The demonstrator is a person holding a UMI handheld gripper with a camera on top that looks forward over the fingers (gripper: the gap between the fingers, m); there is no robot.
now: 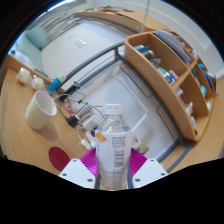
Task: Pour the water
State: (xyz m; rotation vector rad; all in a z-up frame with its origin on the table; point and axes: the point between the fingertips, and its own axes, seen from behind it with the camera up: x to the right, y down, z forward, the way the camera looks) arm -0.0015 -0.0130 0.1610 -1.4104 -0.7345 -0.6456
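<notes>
Both fingers (pixel 84 168) are pressed on a clear water bottle (pixel 113 140), held upright at lower centre. A white cup (pixel 41 109) is seen left, on the wooden table (pixel 20 150).

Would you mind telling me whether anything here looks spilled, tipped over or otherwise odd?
Nothing stands out. The bottle stands upright between the gripper's fingers, label facing the camera. The white cup sits upright on the table, and no spilled water shows.
</notes>
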